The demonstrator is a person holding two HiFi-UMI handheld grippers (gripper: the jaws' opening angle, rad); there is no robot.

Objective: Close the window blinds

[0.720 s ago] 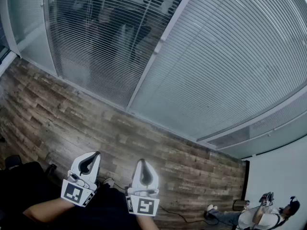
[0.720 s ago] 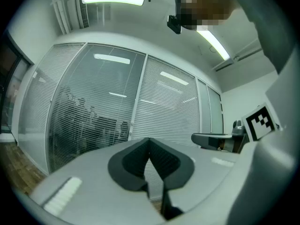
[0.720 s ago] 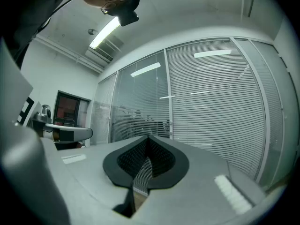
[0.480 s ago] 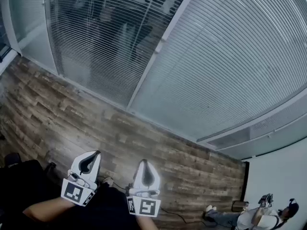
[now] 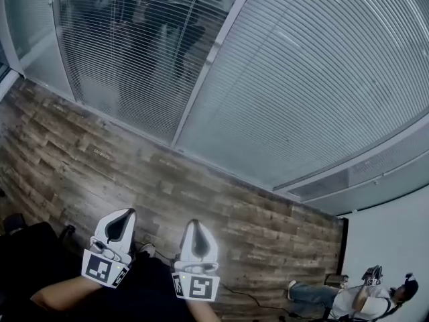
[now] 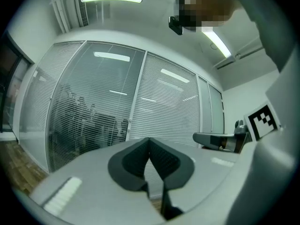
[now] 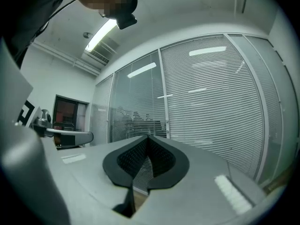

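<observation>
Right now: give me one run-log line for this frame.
stage: pre-contact | left tool: shut, empty | right tool: shut, empty | both: short of the blinds | left blind: slats open, see-through | right blind: slats closed

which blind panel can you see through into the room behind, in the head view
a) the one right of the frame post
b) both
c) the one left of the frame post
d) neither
C: dark shapes of the room behind show between the slats of the left blind panel. Across the frame post, the right blind panel reads as a solid pale sheet.
</observation>
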